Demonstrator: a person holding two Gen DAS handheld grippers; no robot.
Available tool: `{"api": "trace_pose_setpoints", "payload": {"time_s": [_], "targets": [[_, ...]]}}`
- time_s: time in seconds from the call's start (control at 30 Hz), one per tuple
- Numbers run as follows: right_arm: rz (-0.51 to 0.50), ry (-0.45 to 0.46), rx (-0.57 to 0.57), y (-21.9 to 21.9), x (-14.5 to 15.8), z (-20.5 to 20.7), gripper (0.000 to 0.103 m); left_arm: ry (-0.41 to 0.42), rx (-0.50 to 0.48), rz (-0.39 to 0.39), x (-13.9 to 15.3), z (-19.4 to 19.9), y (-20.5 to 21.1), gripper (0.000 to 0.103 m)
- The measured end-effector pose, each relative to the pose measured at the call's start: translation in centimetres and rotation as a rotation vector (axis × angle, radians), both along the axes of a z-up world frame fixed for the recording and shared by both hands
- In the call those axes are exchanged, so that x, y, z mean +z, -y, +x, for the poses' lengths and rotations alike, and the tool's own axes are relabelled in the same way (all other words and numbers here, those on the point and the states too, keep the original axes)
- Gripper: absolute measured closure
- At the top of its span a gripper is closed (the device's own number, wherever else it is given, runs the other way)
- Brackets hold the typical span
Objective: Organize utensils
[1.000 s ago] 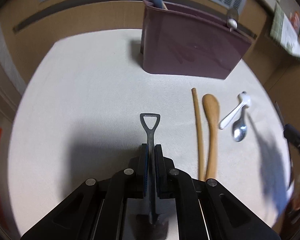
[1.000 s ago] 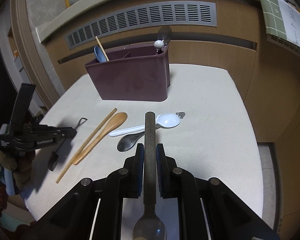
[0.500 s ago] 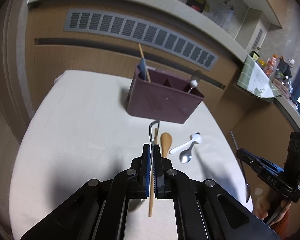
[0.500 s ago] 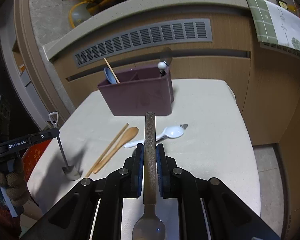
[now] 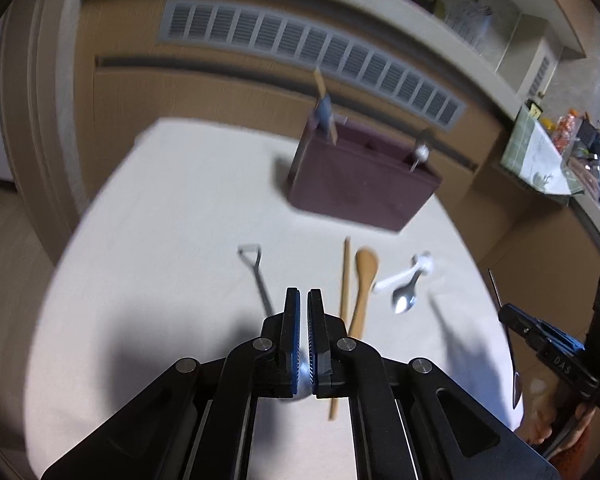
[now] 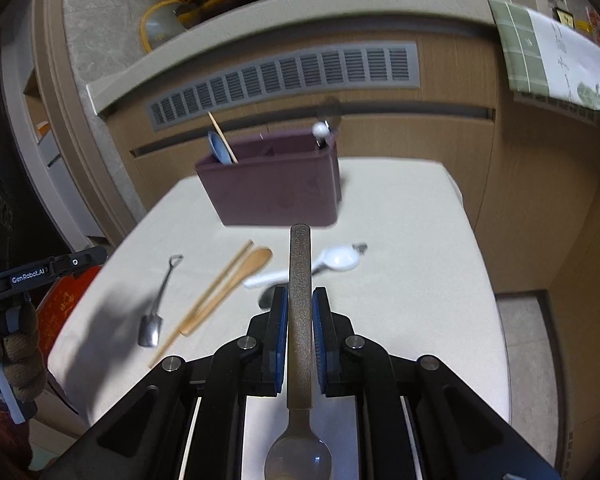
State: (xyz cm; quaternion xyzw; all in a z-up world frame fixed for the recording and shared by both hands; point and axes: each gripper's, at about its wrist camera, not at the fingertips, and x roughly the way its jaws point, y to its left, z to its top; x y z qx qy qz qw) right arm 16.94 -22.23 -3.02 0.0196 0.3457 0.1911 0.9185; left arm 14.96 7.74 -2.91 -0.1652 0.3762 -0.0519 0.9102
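Utensils are split between the table and the maroon caddy (image 6: 274,188), which stands at upper centre of the right wrist view on the cream tabletop (image 6: 412,272). The caddy already holds a blue spoon (image 6: 216,148) with a chopstick at its left end and a white-knobbed piece (image 6: 321,130) at its right end.

Right gripper (image 6: 300,316): clamped on the rough grey handle of a metal spoon (image 6: 300,280), handle pointing forward toward the caddy, bowl back under the camera. The spoon is held clear of the table, short of the caddy.

Left gripper (image 5: 304,312): jaws nearly together with a thin gap and nothing between them. The shovel-shaped spoon (image 6: 158,300) lies on the table at lower left of the right wrist view, apart from the gripper.

Loose on the table, centre of frame: a wooden chopstick (image 6: 208,300), touching or nearly touching a wooden spoon (image 6: 236,284); a white ceramic spoon (image 6: 328,262) lying across a small steel spoon (image 5: 405,298).

Judgement: the step in hand is delivery of the grey-handled spoon. The next move calls for carrying it over the caddy rim, tipping it upright above a free compartment and releasing. The left gripper needs to open before regrasping the shovel spoon
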Motion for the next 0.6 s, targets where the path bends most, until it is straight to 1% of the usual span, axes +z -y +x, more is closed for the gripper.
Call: {"api": "trace_pose_setpoints", "payload": {"time_s": [0.03, 0.1, 0.13, 0.17, 0.2, 0.23, 0.27, 0.33, 0.37, 0.4, 0.47, 0.53, 0.6], "targets": [[0.009, -0.032, 0.001, 0.1, -0.8, 0.3, 0.091, -0.018, -0.008, -0.006, -0.9, 0.1, 0.0, 0.095], [0.028, -0.108, 0.008, 0.1, -2.7, 1.1, 0.091, -0.051, -0.027, -0.008, -2.4, 0.4, 0.2, 0.085], [0.042, -0.147, 0.021, 0.0, -3.4, 1.5, 0.089, -0.070, -0.035, -0.008, -3.0, 0.7, 0.4, 0.076], [0.062, -0.188, 0.035, 0.0, -4.1, 1.8, 0.089, -0.083, -0.038, -0.008, -3.5, 0.9, 0.6, 0.074], [0.081, -0.223, 0.045, -0.1, -4.9, 2.2, 0.089, -0.092, -0.038, -0.008, -3.9, 1.1, 0.6, 0.074], [0.079, -0.245, 0.040, -0.2, -5.5, 2.5, 0.089, -0.096, -0.035, -0.004, -4.1, 1.3, 0.7, 0.074], [0.052, -0.249, 0.030, -0.5, -5.9, 2.5, 0.088, -0.099, -0.032, 0.004, -4.3, 1.4, 0.7, 0.073], [-0.054, -0.230, 0.023, -1.4, -6.3, 2.3, 0.088, -0.104, -0.027, 0.019, -4.5, 1.8, 0.7, 0.072], [-0.092, -0.219, 0.026, -1.7, -6.4, 2.2, 0.088, -0.106, -0.026, 0.023, -4.6, 1.9, 0.7, 0.069], [-0.127, -0.195, 0.033, -2.2, -6.4, 1.8, 0.088, -0.108, -0.026, 0.028, -4.7, 2.1, 0.6, 0.068], [-0.152, -0.187, 0.054, -2.8, -6.5, 1.5, 0.088, -0.108, -0.028, 0.036, -4.8, 2.4, 0.6, 0.068], [-0.173, -0.195, 0.106, -3.6, -6.8, 1.0, 0.087, -0.114, -0.037, 0.036, -4.9, 2.7, 0.6, 0.067], [-0.223, -0.160, 0.123, -4.3, -6.9, 0.4, 0.084, -0.128, -0.041, 0.040, -5.3, 3.1, 0.5, 0.066]]}}
